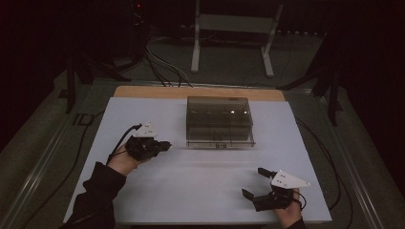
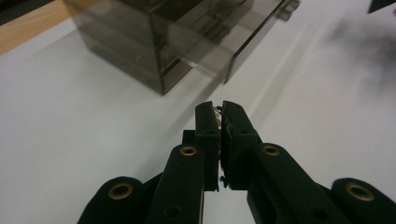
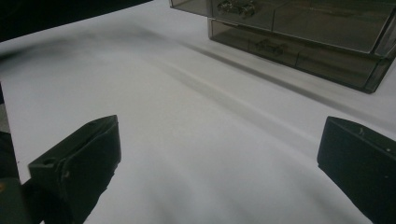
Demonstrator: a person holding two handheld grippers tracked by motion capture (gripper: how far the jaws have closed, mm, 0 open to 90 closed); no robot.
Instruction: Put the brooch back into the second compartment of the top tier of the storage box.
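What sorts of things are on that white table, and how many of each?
Smoky clear drawer box: 1
Hand-held grippers: 2, the left gripper shut on a small shiny bit I can't identify, and the right gripper open
White table sheet: 1
Total: 4

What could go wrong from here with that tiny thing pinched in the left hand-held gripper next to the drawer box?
1. The left hand-held gripper pinches only a tiny pale item at its very tips; it could slip out and drop onto the white table.
2. The smoky plastic drawer box has one drawer pulled out only slightly, so the item might miss the narrow gap.
3. The right hand-held gripper stands open, apart from the box, so a nudge may slide it.
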